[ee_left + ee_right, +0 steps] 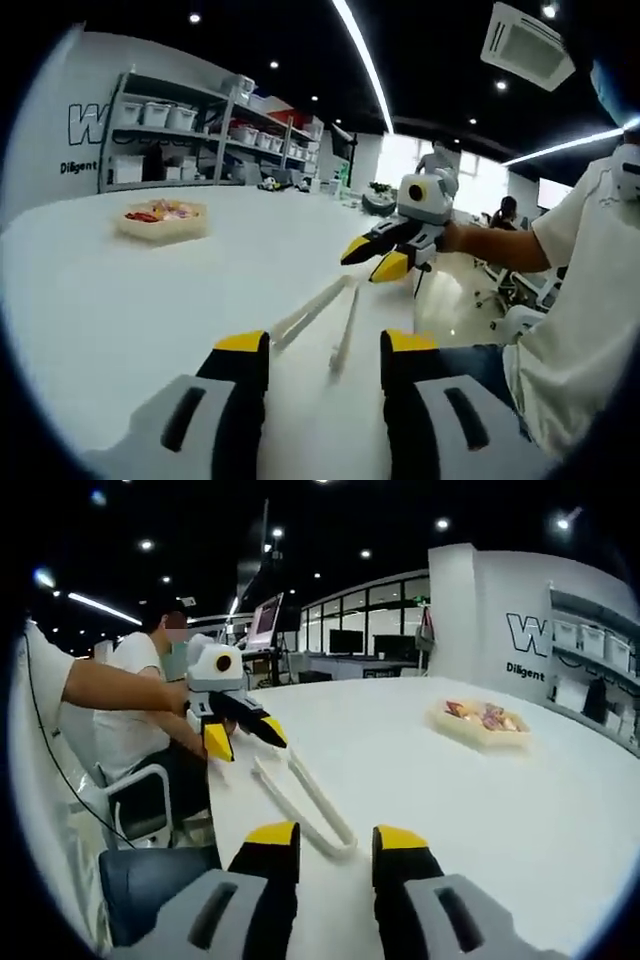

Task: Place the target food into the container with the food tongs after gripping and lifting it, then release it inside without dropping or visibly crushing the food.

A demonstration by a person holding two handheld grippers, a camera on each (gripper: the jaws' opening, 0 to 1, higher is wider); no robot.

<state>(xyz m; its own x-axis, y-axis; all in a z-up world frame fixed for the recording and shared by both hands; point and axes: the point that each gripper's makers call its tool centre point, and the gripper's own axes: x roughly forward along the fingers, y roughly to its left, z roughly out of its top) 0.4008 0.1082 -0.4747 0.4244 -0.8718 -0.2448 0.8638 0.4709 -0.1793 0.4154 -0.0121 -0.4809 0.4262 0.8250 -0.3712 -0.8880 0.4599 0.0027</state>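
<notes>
One pair of white food tongs (325, 320) lies flat on the white table (120, 310), just ahead of the left gripper (325, 345), jaws parted, empty. Right gripper (335, 837) likewise parted, empty, tongs just beyond its tips. One container (163, 221) of food (160, 212) sits well ahead-left, bare tabletop between.

The desk (150, 300) is white, smooth and faintly glossy, catching the ceiling lights. The tongs (325, 320) look like pale matt plastic. The tray (163, 221) looks like thin, cream plastic. Both grippers (325, 360) (335, 850) have matt grey and black plastic shells with yellow tips.
</notes>
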